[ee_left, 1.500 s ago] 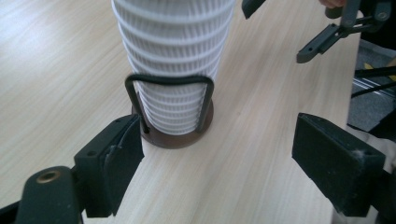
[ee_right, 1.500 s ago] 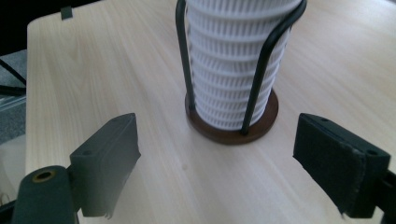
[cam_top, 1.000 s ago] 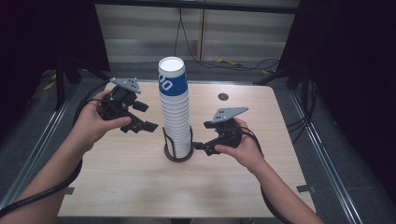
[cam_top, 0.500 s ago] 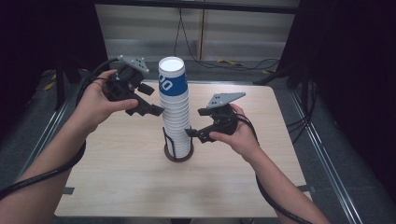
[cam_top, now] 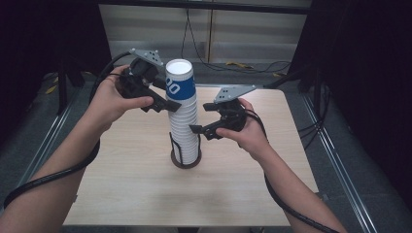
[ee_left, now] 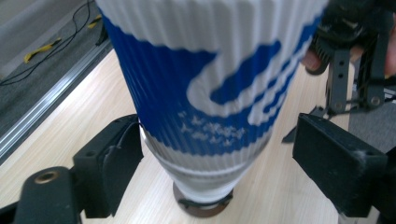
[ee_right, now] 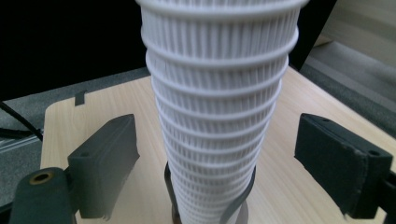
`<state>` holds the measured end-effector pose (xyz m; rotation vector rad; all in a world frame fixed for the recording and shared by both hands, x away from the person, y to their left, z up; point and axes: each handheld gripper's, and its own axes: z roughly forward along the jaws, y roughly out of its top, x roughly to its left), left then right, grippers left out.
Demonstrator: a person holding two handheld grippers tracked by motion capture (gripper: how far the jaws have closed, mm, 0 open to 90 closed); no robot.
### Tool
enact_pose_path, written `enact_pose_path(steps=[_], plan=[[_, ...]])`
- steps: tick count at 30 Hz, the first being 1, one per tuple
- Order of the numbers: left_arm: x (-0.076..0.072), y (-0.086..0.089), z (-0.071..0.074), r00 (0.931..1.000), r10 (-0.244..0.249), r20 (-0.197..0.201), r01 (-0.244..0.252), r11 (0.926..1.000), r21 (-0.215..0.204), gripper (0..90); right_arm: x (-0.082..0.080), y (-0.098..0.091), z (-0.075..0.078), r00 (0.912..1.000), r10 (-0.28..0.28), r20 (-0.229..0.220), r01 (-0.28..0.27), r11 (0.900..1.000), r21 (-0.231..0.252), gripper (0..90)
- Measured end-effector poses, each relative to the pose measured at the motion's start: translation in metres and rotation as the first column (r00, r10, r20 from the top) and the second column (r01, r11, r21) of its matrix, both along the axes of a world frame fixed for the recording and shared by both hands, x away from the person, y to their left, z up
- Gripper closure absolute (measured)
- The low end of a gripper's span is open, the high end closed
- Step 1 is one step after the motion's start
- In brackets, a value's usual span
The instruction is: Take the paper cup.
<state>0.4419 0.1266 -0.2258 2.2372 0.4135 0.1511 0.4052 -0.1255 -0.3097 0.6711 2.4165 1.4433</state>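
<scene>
A tall stack of white ribbed paper cups point(cam_top: 184, 127) stands in a black wire holder point(cam_top: 185, 158) at the table's middle. The top cup point(cam_top: 179, 83) is blue and white. My left gripper point(cam_top: 170, 98) is open around that top cup. In the left gripper view the cup point(ee_left: 205, 93) sits between the jaws of the left gripper point(ee_left: 219, 163); the left jaw touches it and the right jaw stands apart. My right gripper point(cam_top: 201, 118) is open around the stack's middle. In the right gripper view the stack point(ee_right: 219, 93) is between the right gripper point(ee_right: 219, 158) jaws, with gaps on both sides.
The wooden table point(cam_top: 121, 184) has bare surface all around the holder. Metal rails point(cam_top: 335, 160) run along both sides, and cables point(cam_top: 243, 64) lie on the floor behind. The other hand's gripper point(ee_left: 355, 60) appears beyond the cup in the left gripper view.
Both grippers rose and closed in on the stack. The left went from beside it to straddling the top cup; the right lifted from near the base to mid-stack.
</scene>
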Motion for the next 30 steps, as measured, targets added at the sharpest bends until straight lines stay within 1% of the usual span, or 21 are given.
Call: enact_pose_path(steps=[2, 3, 5, 7, 9, 11, 12, 14, 18, 20, 22, 24, 26, 28, 30], plan=[[0.001, -0.002, 0.000, 1.0000, 0.004, 0.007, -0.004, 1.0000, -0.008, 15.7, 0.002, 0.001, 0.003, 1.0000, 0.006, 0.006, -0.006, 0.9997, 0.024, 12.6], [0.002, -0.003, -0.001, 1.0000, 0.005, 0.005, -0.005, 0.9999, -0.014, 15.8, 0.002, 0.002, 0.004, 0.9999, 0.007, 0.007, -0.007, 0.9996, 0.027, 12.6], [0.003, -0.006, -0.002, 1.0000, 0.003, 0.002, -0.003, 0.9998, -0.021, 15.8, 0.003, 0.004, 0.005, 0.9999, 0.006, 0.014, -0.007, 0.9998, 0.021, 12.6], [0.003, -0.008, -0.004, 0.9999, 0.000, 0.014, 0.000, 0.9999, -0.012, 15.8, 0.004, 0.006, 0.006, 0.9999, 0.009, 0.012, -0.010, 0.9997, 0.021, 12.6], [0.004, -0.009, -0.005, 0.9999, 0.000, 0.012, 0.000, 0.9998, -0.018, 15.6, 0.004, 0.008, 0.008, 0.9997, 0.011, 0.023, -0.012, 0.9996, 0.026, 12.6], [0.004, -0.009, -0.005, 0.9999, -0.001, 0.013, 0.001, 0.9997, -0.022, 17.8, 0.004, 0.009, 0.009, 0.9995, 0.016, 0.027, -0.016, 0.9995, 0.026, 12.6], [0.005, -0.009, -0.004, 1.0000, 0.001, 0.003, -0.001, 0.9996, -0.029, 19.0, 0.004, 0.010, 0.011, 0.9994, 0.021, 0.026, -0.022, 0.9989, 0.041, 12.5], [0.004, -0.010, -0.003, 0.9999, -0.001, 0.014, 0.001, 0.9998, -0.019, 19.2, 0.005, 0.011, 0.012, 0.9995, 0.016, 0.027, -0.017, 0.9988, 0.045, 12.5], [0.003, -0.010, -0.002, 0.9998, 0.001, 0.018, -0.001, 1.0000, -0.010, 19.4, 0.008, 0.013, 0.014, 0.9994, 0.009, 0.034, -0.010, 0.9990, 0.043, 12.4], [0.003, -0.010, -0.002, 0.9998, -0.003, 0.018, 0.004, 0.9999, -0.012, 19.5, 0.010, 0.015, 0.015, 0.9997, 0.012, 0.021, -0.013, 0.9980, 0.061, 12.0], [0.003, -0.010, -0.002, 0.9998, -0.005, 0.018, 0.005, 0.9999, -0.016, 19.5, 0.012, 0.017, 0.016, 0.9997, 0.002, 0.023, -0.004, 0.9971, 0.076, 11.3], [0.003, -0.011, -0.003, 0.9995, -0.015, 0.028, 0.015, 0.9998, -0.016, 19.4, 0.013, 0.020, 0.017, 0.9997, -0.004, 0.022, 0.003, 0.9970, 0.078, 10.9], [0.003, -0.012, -0.003, 0.9995, -0.016, 0.027, 0.017, 0.9998, -0.014, 19.4, 0.014, 0.022, 0.017, 0.9994, -0.008, 0.033, 0.005, 0.9972, 0.075, 11.0], [0.004, -0.014, -0.003, 0.9999, -0.012, 0.013, 0.012, 0.9996, -0.024, 19.0, 0.016, 0.023, 0.016, 0.9997, -0.006, 0.025, 0.004, 0.9975, 0.071, 11.1], [0.005, -0.015, -0.004, 0.9999, -0.009, 0.013, 0.009, 0.9996, -0.027, 17.9, 0.017, 0.023, 0.015, 0.9997, 0.000, 0.025, -0.002, 0.9971, 0.076, 11.4]])
